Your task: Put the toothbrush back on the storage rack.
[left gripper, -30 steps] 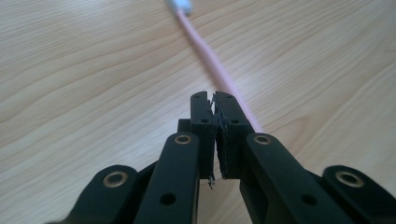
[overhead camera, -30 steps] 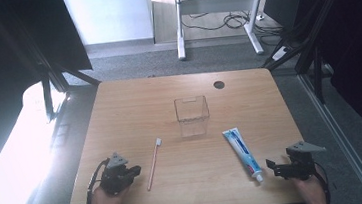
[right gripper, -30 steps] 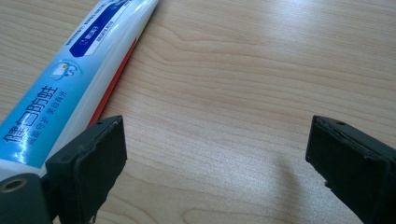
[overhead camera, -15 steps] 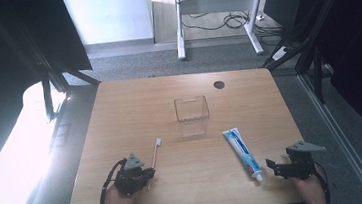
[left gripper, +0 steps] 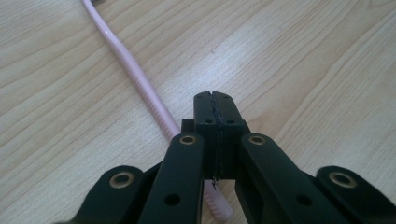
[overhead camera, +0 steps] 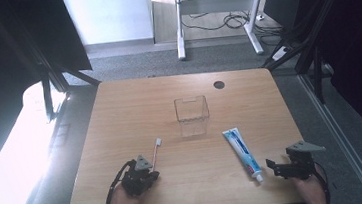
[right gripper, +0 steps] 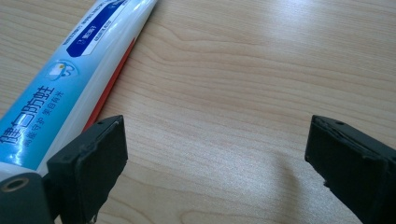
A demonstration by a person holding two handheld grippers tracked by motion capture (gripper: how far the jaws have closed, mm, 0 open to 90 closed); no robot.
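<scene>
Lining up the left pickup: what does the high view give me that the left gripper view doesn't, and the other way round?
The high view adds the clear box, the toothpaste tube and the open right tool. The left gripper view adds close detail: the left tool has just been closing, and its jaws now meet with the handle under them, not between. Both share the pink toothbrush and the wooden table.

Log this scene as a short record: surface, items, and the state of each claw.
surface: wooden table
items: pink toothbrush, toothpaste tube, clear container
left claw: shut, empty, toothbrush handle running under it
right claw: open, empty, tube beside one jaw
container: upright, empty, mid-table
</scene>
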